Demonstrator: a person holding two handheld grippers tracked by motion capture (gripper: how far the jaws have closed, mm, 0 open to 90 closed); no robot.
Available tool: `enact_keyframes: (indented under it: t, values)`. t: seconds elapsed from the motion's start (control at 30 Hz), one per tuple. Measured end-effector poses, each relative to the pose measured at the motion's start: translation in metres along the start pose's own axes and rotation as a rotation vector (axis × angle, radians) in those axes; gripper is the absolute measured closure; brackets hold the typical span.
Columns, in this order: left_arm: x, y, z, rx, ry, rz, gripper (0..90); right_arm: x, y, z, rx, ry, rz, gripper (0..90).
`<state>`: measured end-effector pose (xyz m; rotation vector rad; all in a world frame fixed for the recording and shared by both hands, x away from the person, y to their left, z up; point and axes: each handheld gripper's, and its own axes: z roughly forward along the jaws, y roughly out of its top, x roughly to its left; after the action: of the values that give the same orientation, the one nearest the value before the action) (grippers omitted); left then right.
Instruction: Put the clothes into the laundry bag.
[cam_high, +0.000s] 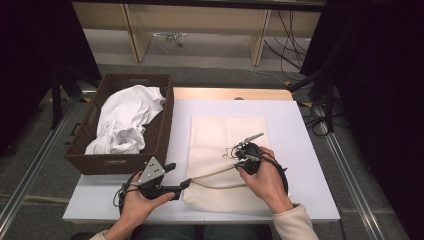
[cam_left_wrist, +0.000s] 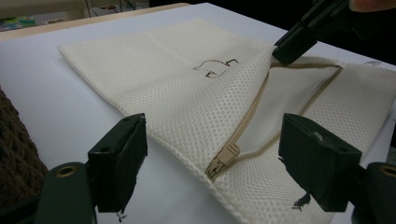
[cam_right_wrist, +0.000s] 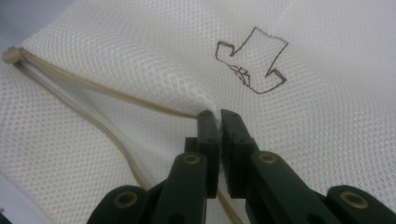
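Cream mesh laundry bag (cam_high: 227, 150) lying flat on the white surface (cam_high: 300, 150), toward the near edge and right of centre. Fine open weave; a small dark line drawing (cam_left_wrist: 215, 67) is printed on the upper panel, its subject hard to make out. A tan zipper (cam_left_wrist: 247, 116) runs along the bag's near part and stands open, its two tapes spread in a long wedge; the tan slider (cam_left_wrist: 224, 156) sits at the closed end, nearest the left tool. What lies inside the opening cannot be made out.

Right tool (cam_right_wrist: 219, 119): jaws closed on the upper mesh edge beside the zipper, lifting it into a low ridge; the pinched fabric is hidden between the jaws. In the left gripper view this tool (cam_left_wrist: 292, 46) enters from the top right corner, mostly cut off.

Left tool (cam_left_wrist: 212, 165): jaws wide apart, one on each side of the slider end, holding nothing; in the high view it (cam_high: 182, 184) sits at the bag's near-left corner, its grey plate uppermost.

Brown woven basket (cam_high: 162, 135) off the surface's left edge, holding crumpled white cloth (cam_high: 125, 120). The far wall is partly hidden by the cloth.
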<state>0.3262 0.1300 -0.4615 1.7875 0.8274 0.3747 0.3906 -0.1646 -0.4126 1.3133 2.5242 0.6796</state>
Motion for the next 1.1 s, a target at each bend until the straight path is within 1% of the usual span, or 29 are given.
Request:
enact_keyframes:
  t: [0.03,0.07,0.1,0.13,0.17,0.2,0.23,0.27,0.3,0.33,0.4,0.43,0.47,0.5,0.53,0.57,0.6,0.67,0.73,0.77,0.8,0.83,0.87,0.9,0.93,1.0,1.03,1.07,1.1]
  values:
    - [0.0,0.001,-0.001,-0.001,0.005,0.004,23.0,-0.001,0.0,-0.002,-0.016,-0.006,-0.009,88.2]
    - [0.0,0.001,-0.001,-0.011,0.0,0.002,22.9,0.0,0.0,-0.004,-0.051,-0.009,0.002,88.2]
    - [-0.001,0.002,-0.002,-0.011,0.004,0.004,22.7,-0.001,0.0,-0.006,-0.054,-0.014,-0.008,88.2]
    - [-0.001,0.003,-0.003,-0.012,0.008,0.01,22.5,0.0,0.001,-0.007,-0.071,-0.015,0.009,88.2]
    - [-0.001,0.003,-0.002,-0.021,0.0,0.008,22.2,-0.001,0.001,-0.008,-0.094,-0.017,-0.005,88.2]
    - [-0.001,0.004,-0.003,-0.021,0.001,0.016,22.0,0.0,0.001,-0.01,-0.102,-0.02,0.014,88.1]
    - [-0.001,0.004,-0.004,-0.024,0.004,0.01,21.9,-0.001,0.001,-0.011,-0.117,-0.026,0.009,88.2]
    - [-0.001,0.005,-0.004,-0.03,-0.001,0.021,21.7,-0.001,0.001,-0.013,-0.137,-0.034,0.013,88.2]
    - [-0.001,0.006,-0.005,-0.034,0.003,0.016,21.6,0.0,0.001,-0.015,-0.138,-0.028,0.03,88.2]
    - [-0.001,0.007,-0.006,-0.036,0.006,0.023,21.5,-0.001,0.0,-0.015,-0.169,-0.039,0.01,88.2]
    - [-0.001,0.01,-0.008,-0.044,0.007,0.026,21.3,0.0,0.0,-0.016,-0.176,-0.03,0.033,88.2]
    - [-0.001,0.012,-0.008,-0.051,0.005,0.023,21.2,-0.001,0.0,-0.017,-0.198,-0.035,0.023,88.2]
    - [-0.001,0.013,-0.01,-0.05,0.009,0.038,21.2,0.001,-0.001,-0.018,-0.198,-0.032,0.043,88.1]
    - [-0.001,0.015,-0.011,-0.055,0.009,0.036,21.1,0.0,0.0,-0.018,-0.193,-0.029,0.043,88.1]
    - [-0.001,0.018,-0.013,-0.062,0.012,0.045,21.0,-0.001,0.0,-0.018,-0.208,-0.031,0.024,88.2]
    - [0.0,0.021,-0.015,-0.072,0.015,0.056,20.9,0.0,-0.001,-0.02,-0.221,-0.039,0.035,88.2]
    - [0.0,0.024,-0.017,-0.078,0.025,0.05,20.8,-0.001,-0.001,-0.019,-0.219,-0.035,0.034,88.2]
    - [0.004,0.031,-0.021,-0.09,0.04,0.061,20.7,-0.001,-0.002,-0.02,-0.233,-0.033,0.053,88.2]
    - [0.01,0.04,-0.025,-0.1,0.069,0.075,20.4,-0.001,-0.002,-0.02,-0.242,-0.034,0.052,88.2]
    - [0.013,0.043,-0.026,-0.11,0.073,0.072,20.3,-0.001,-0.002,-0.021,-0.238,-0.033,0.05,88.2]
    - [0.017,0.048,-0.028,-0.108,0.091,0.075,20.1,0.0,-0.002,-0.021,-0.233,-0.037,0.054,88.2]
    - [0.023,0.055,-0.03,-0.106,0.112,0.083,20.1,-0.001,-0.002,-0.021,-0.246,-0.029,0.058,88.2]
    - [0.027,0.059,-0.031,-0.105,0.129,0.075,20.1,-0.001,-0.002,-0.021,-0.243,-0.038,0.052,88.2]
    - [0.034,0.065,-0.033,-0.106,0.157,0.069,20.2,-0.001,-0.002,-0.021,-0.251,-0.035,0.043,88.3]
    - [0.043,0.072,-0.035,-0.102,0.193,0.067,20.4,0.0,-0.002,-0.022,-0.257,-0.033,0.059,88.2]
    - [0.058,0.082,-0.037,-0.087,0.243,0.056,20.3,0.0,-0.002,-0.023,-0.256,-0.029,0.059,88.3]
    - [0.07,0.089,-0.038,-0.08,0.288,0.054,20.3,0.0,-0.002,-0.023,-0.262,-0.028,0.056,88.3]
    - [0.076,0.092,-0.038,-0.067,0.307,0.04,20.2,0.001,-0.002,-0.022,-0.268,-0.039,0.064,88.4]
    - [0.086,0.097,-0.038,-0.043,0.335,0.044,19.5,0.001,-0.003,-0.023,-0.272,-0.04,0.066,88.4]
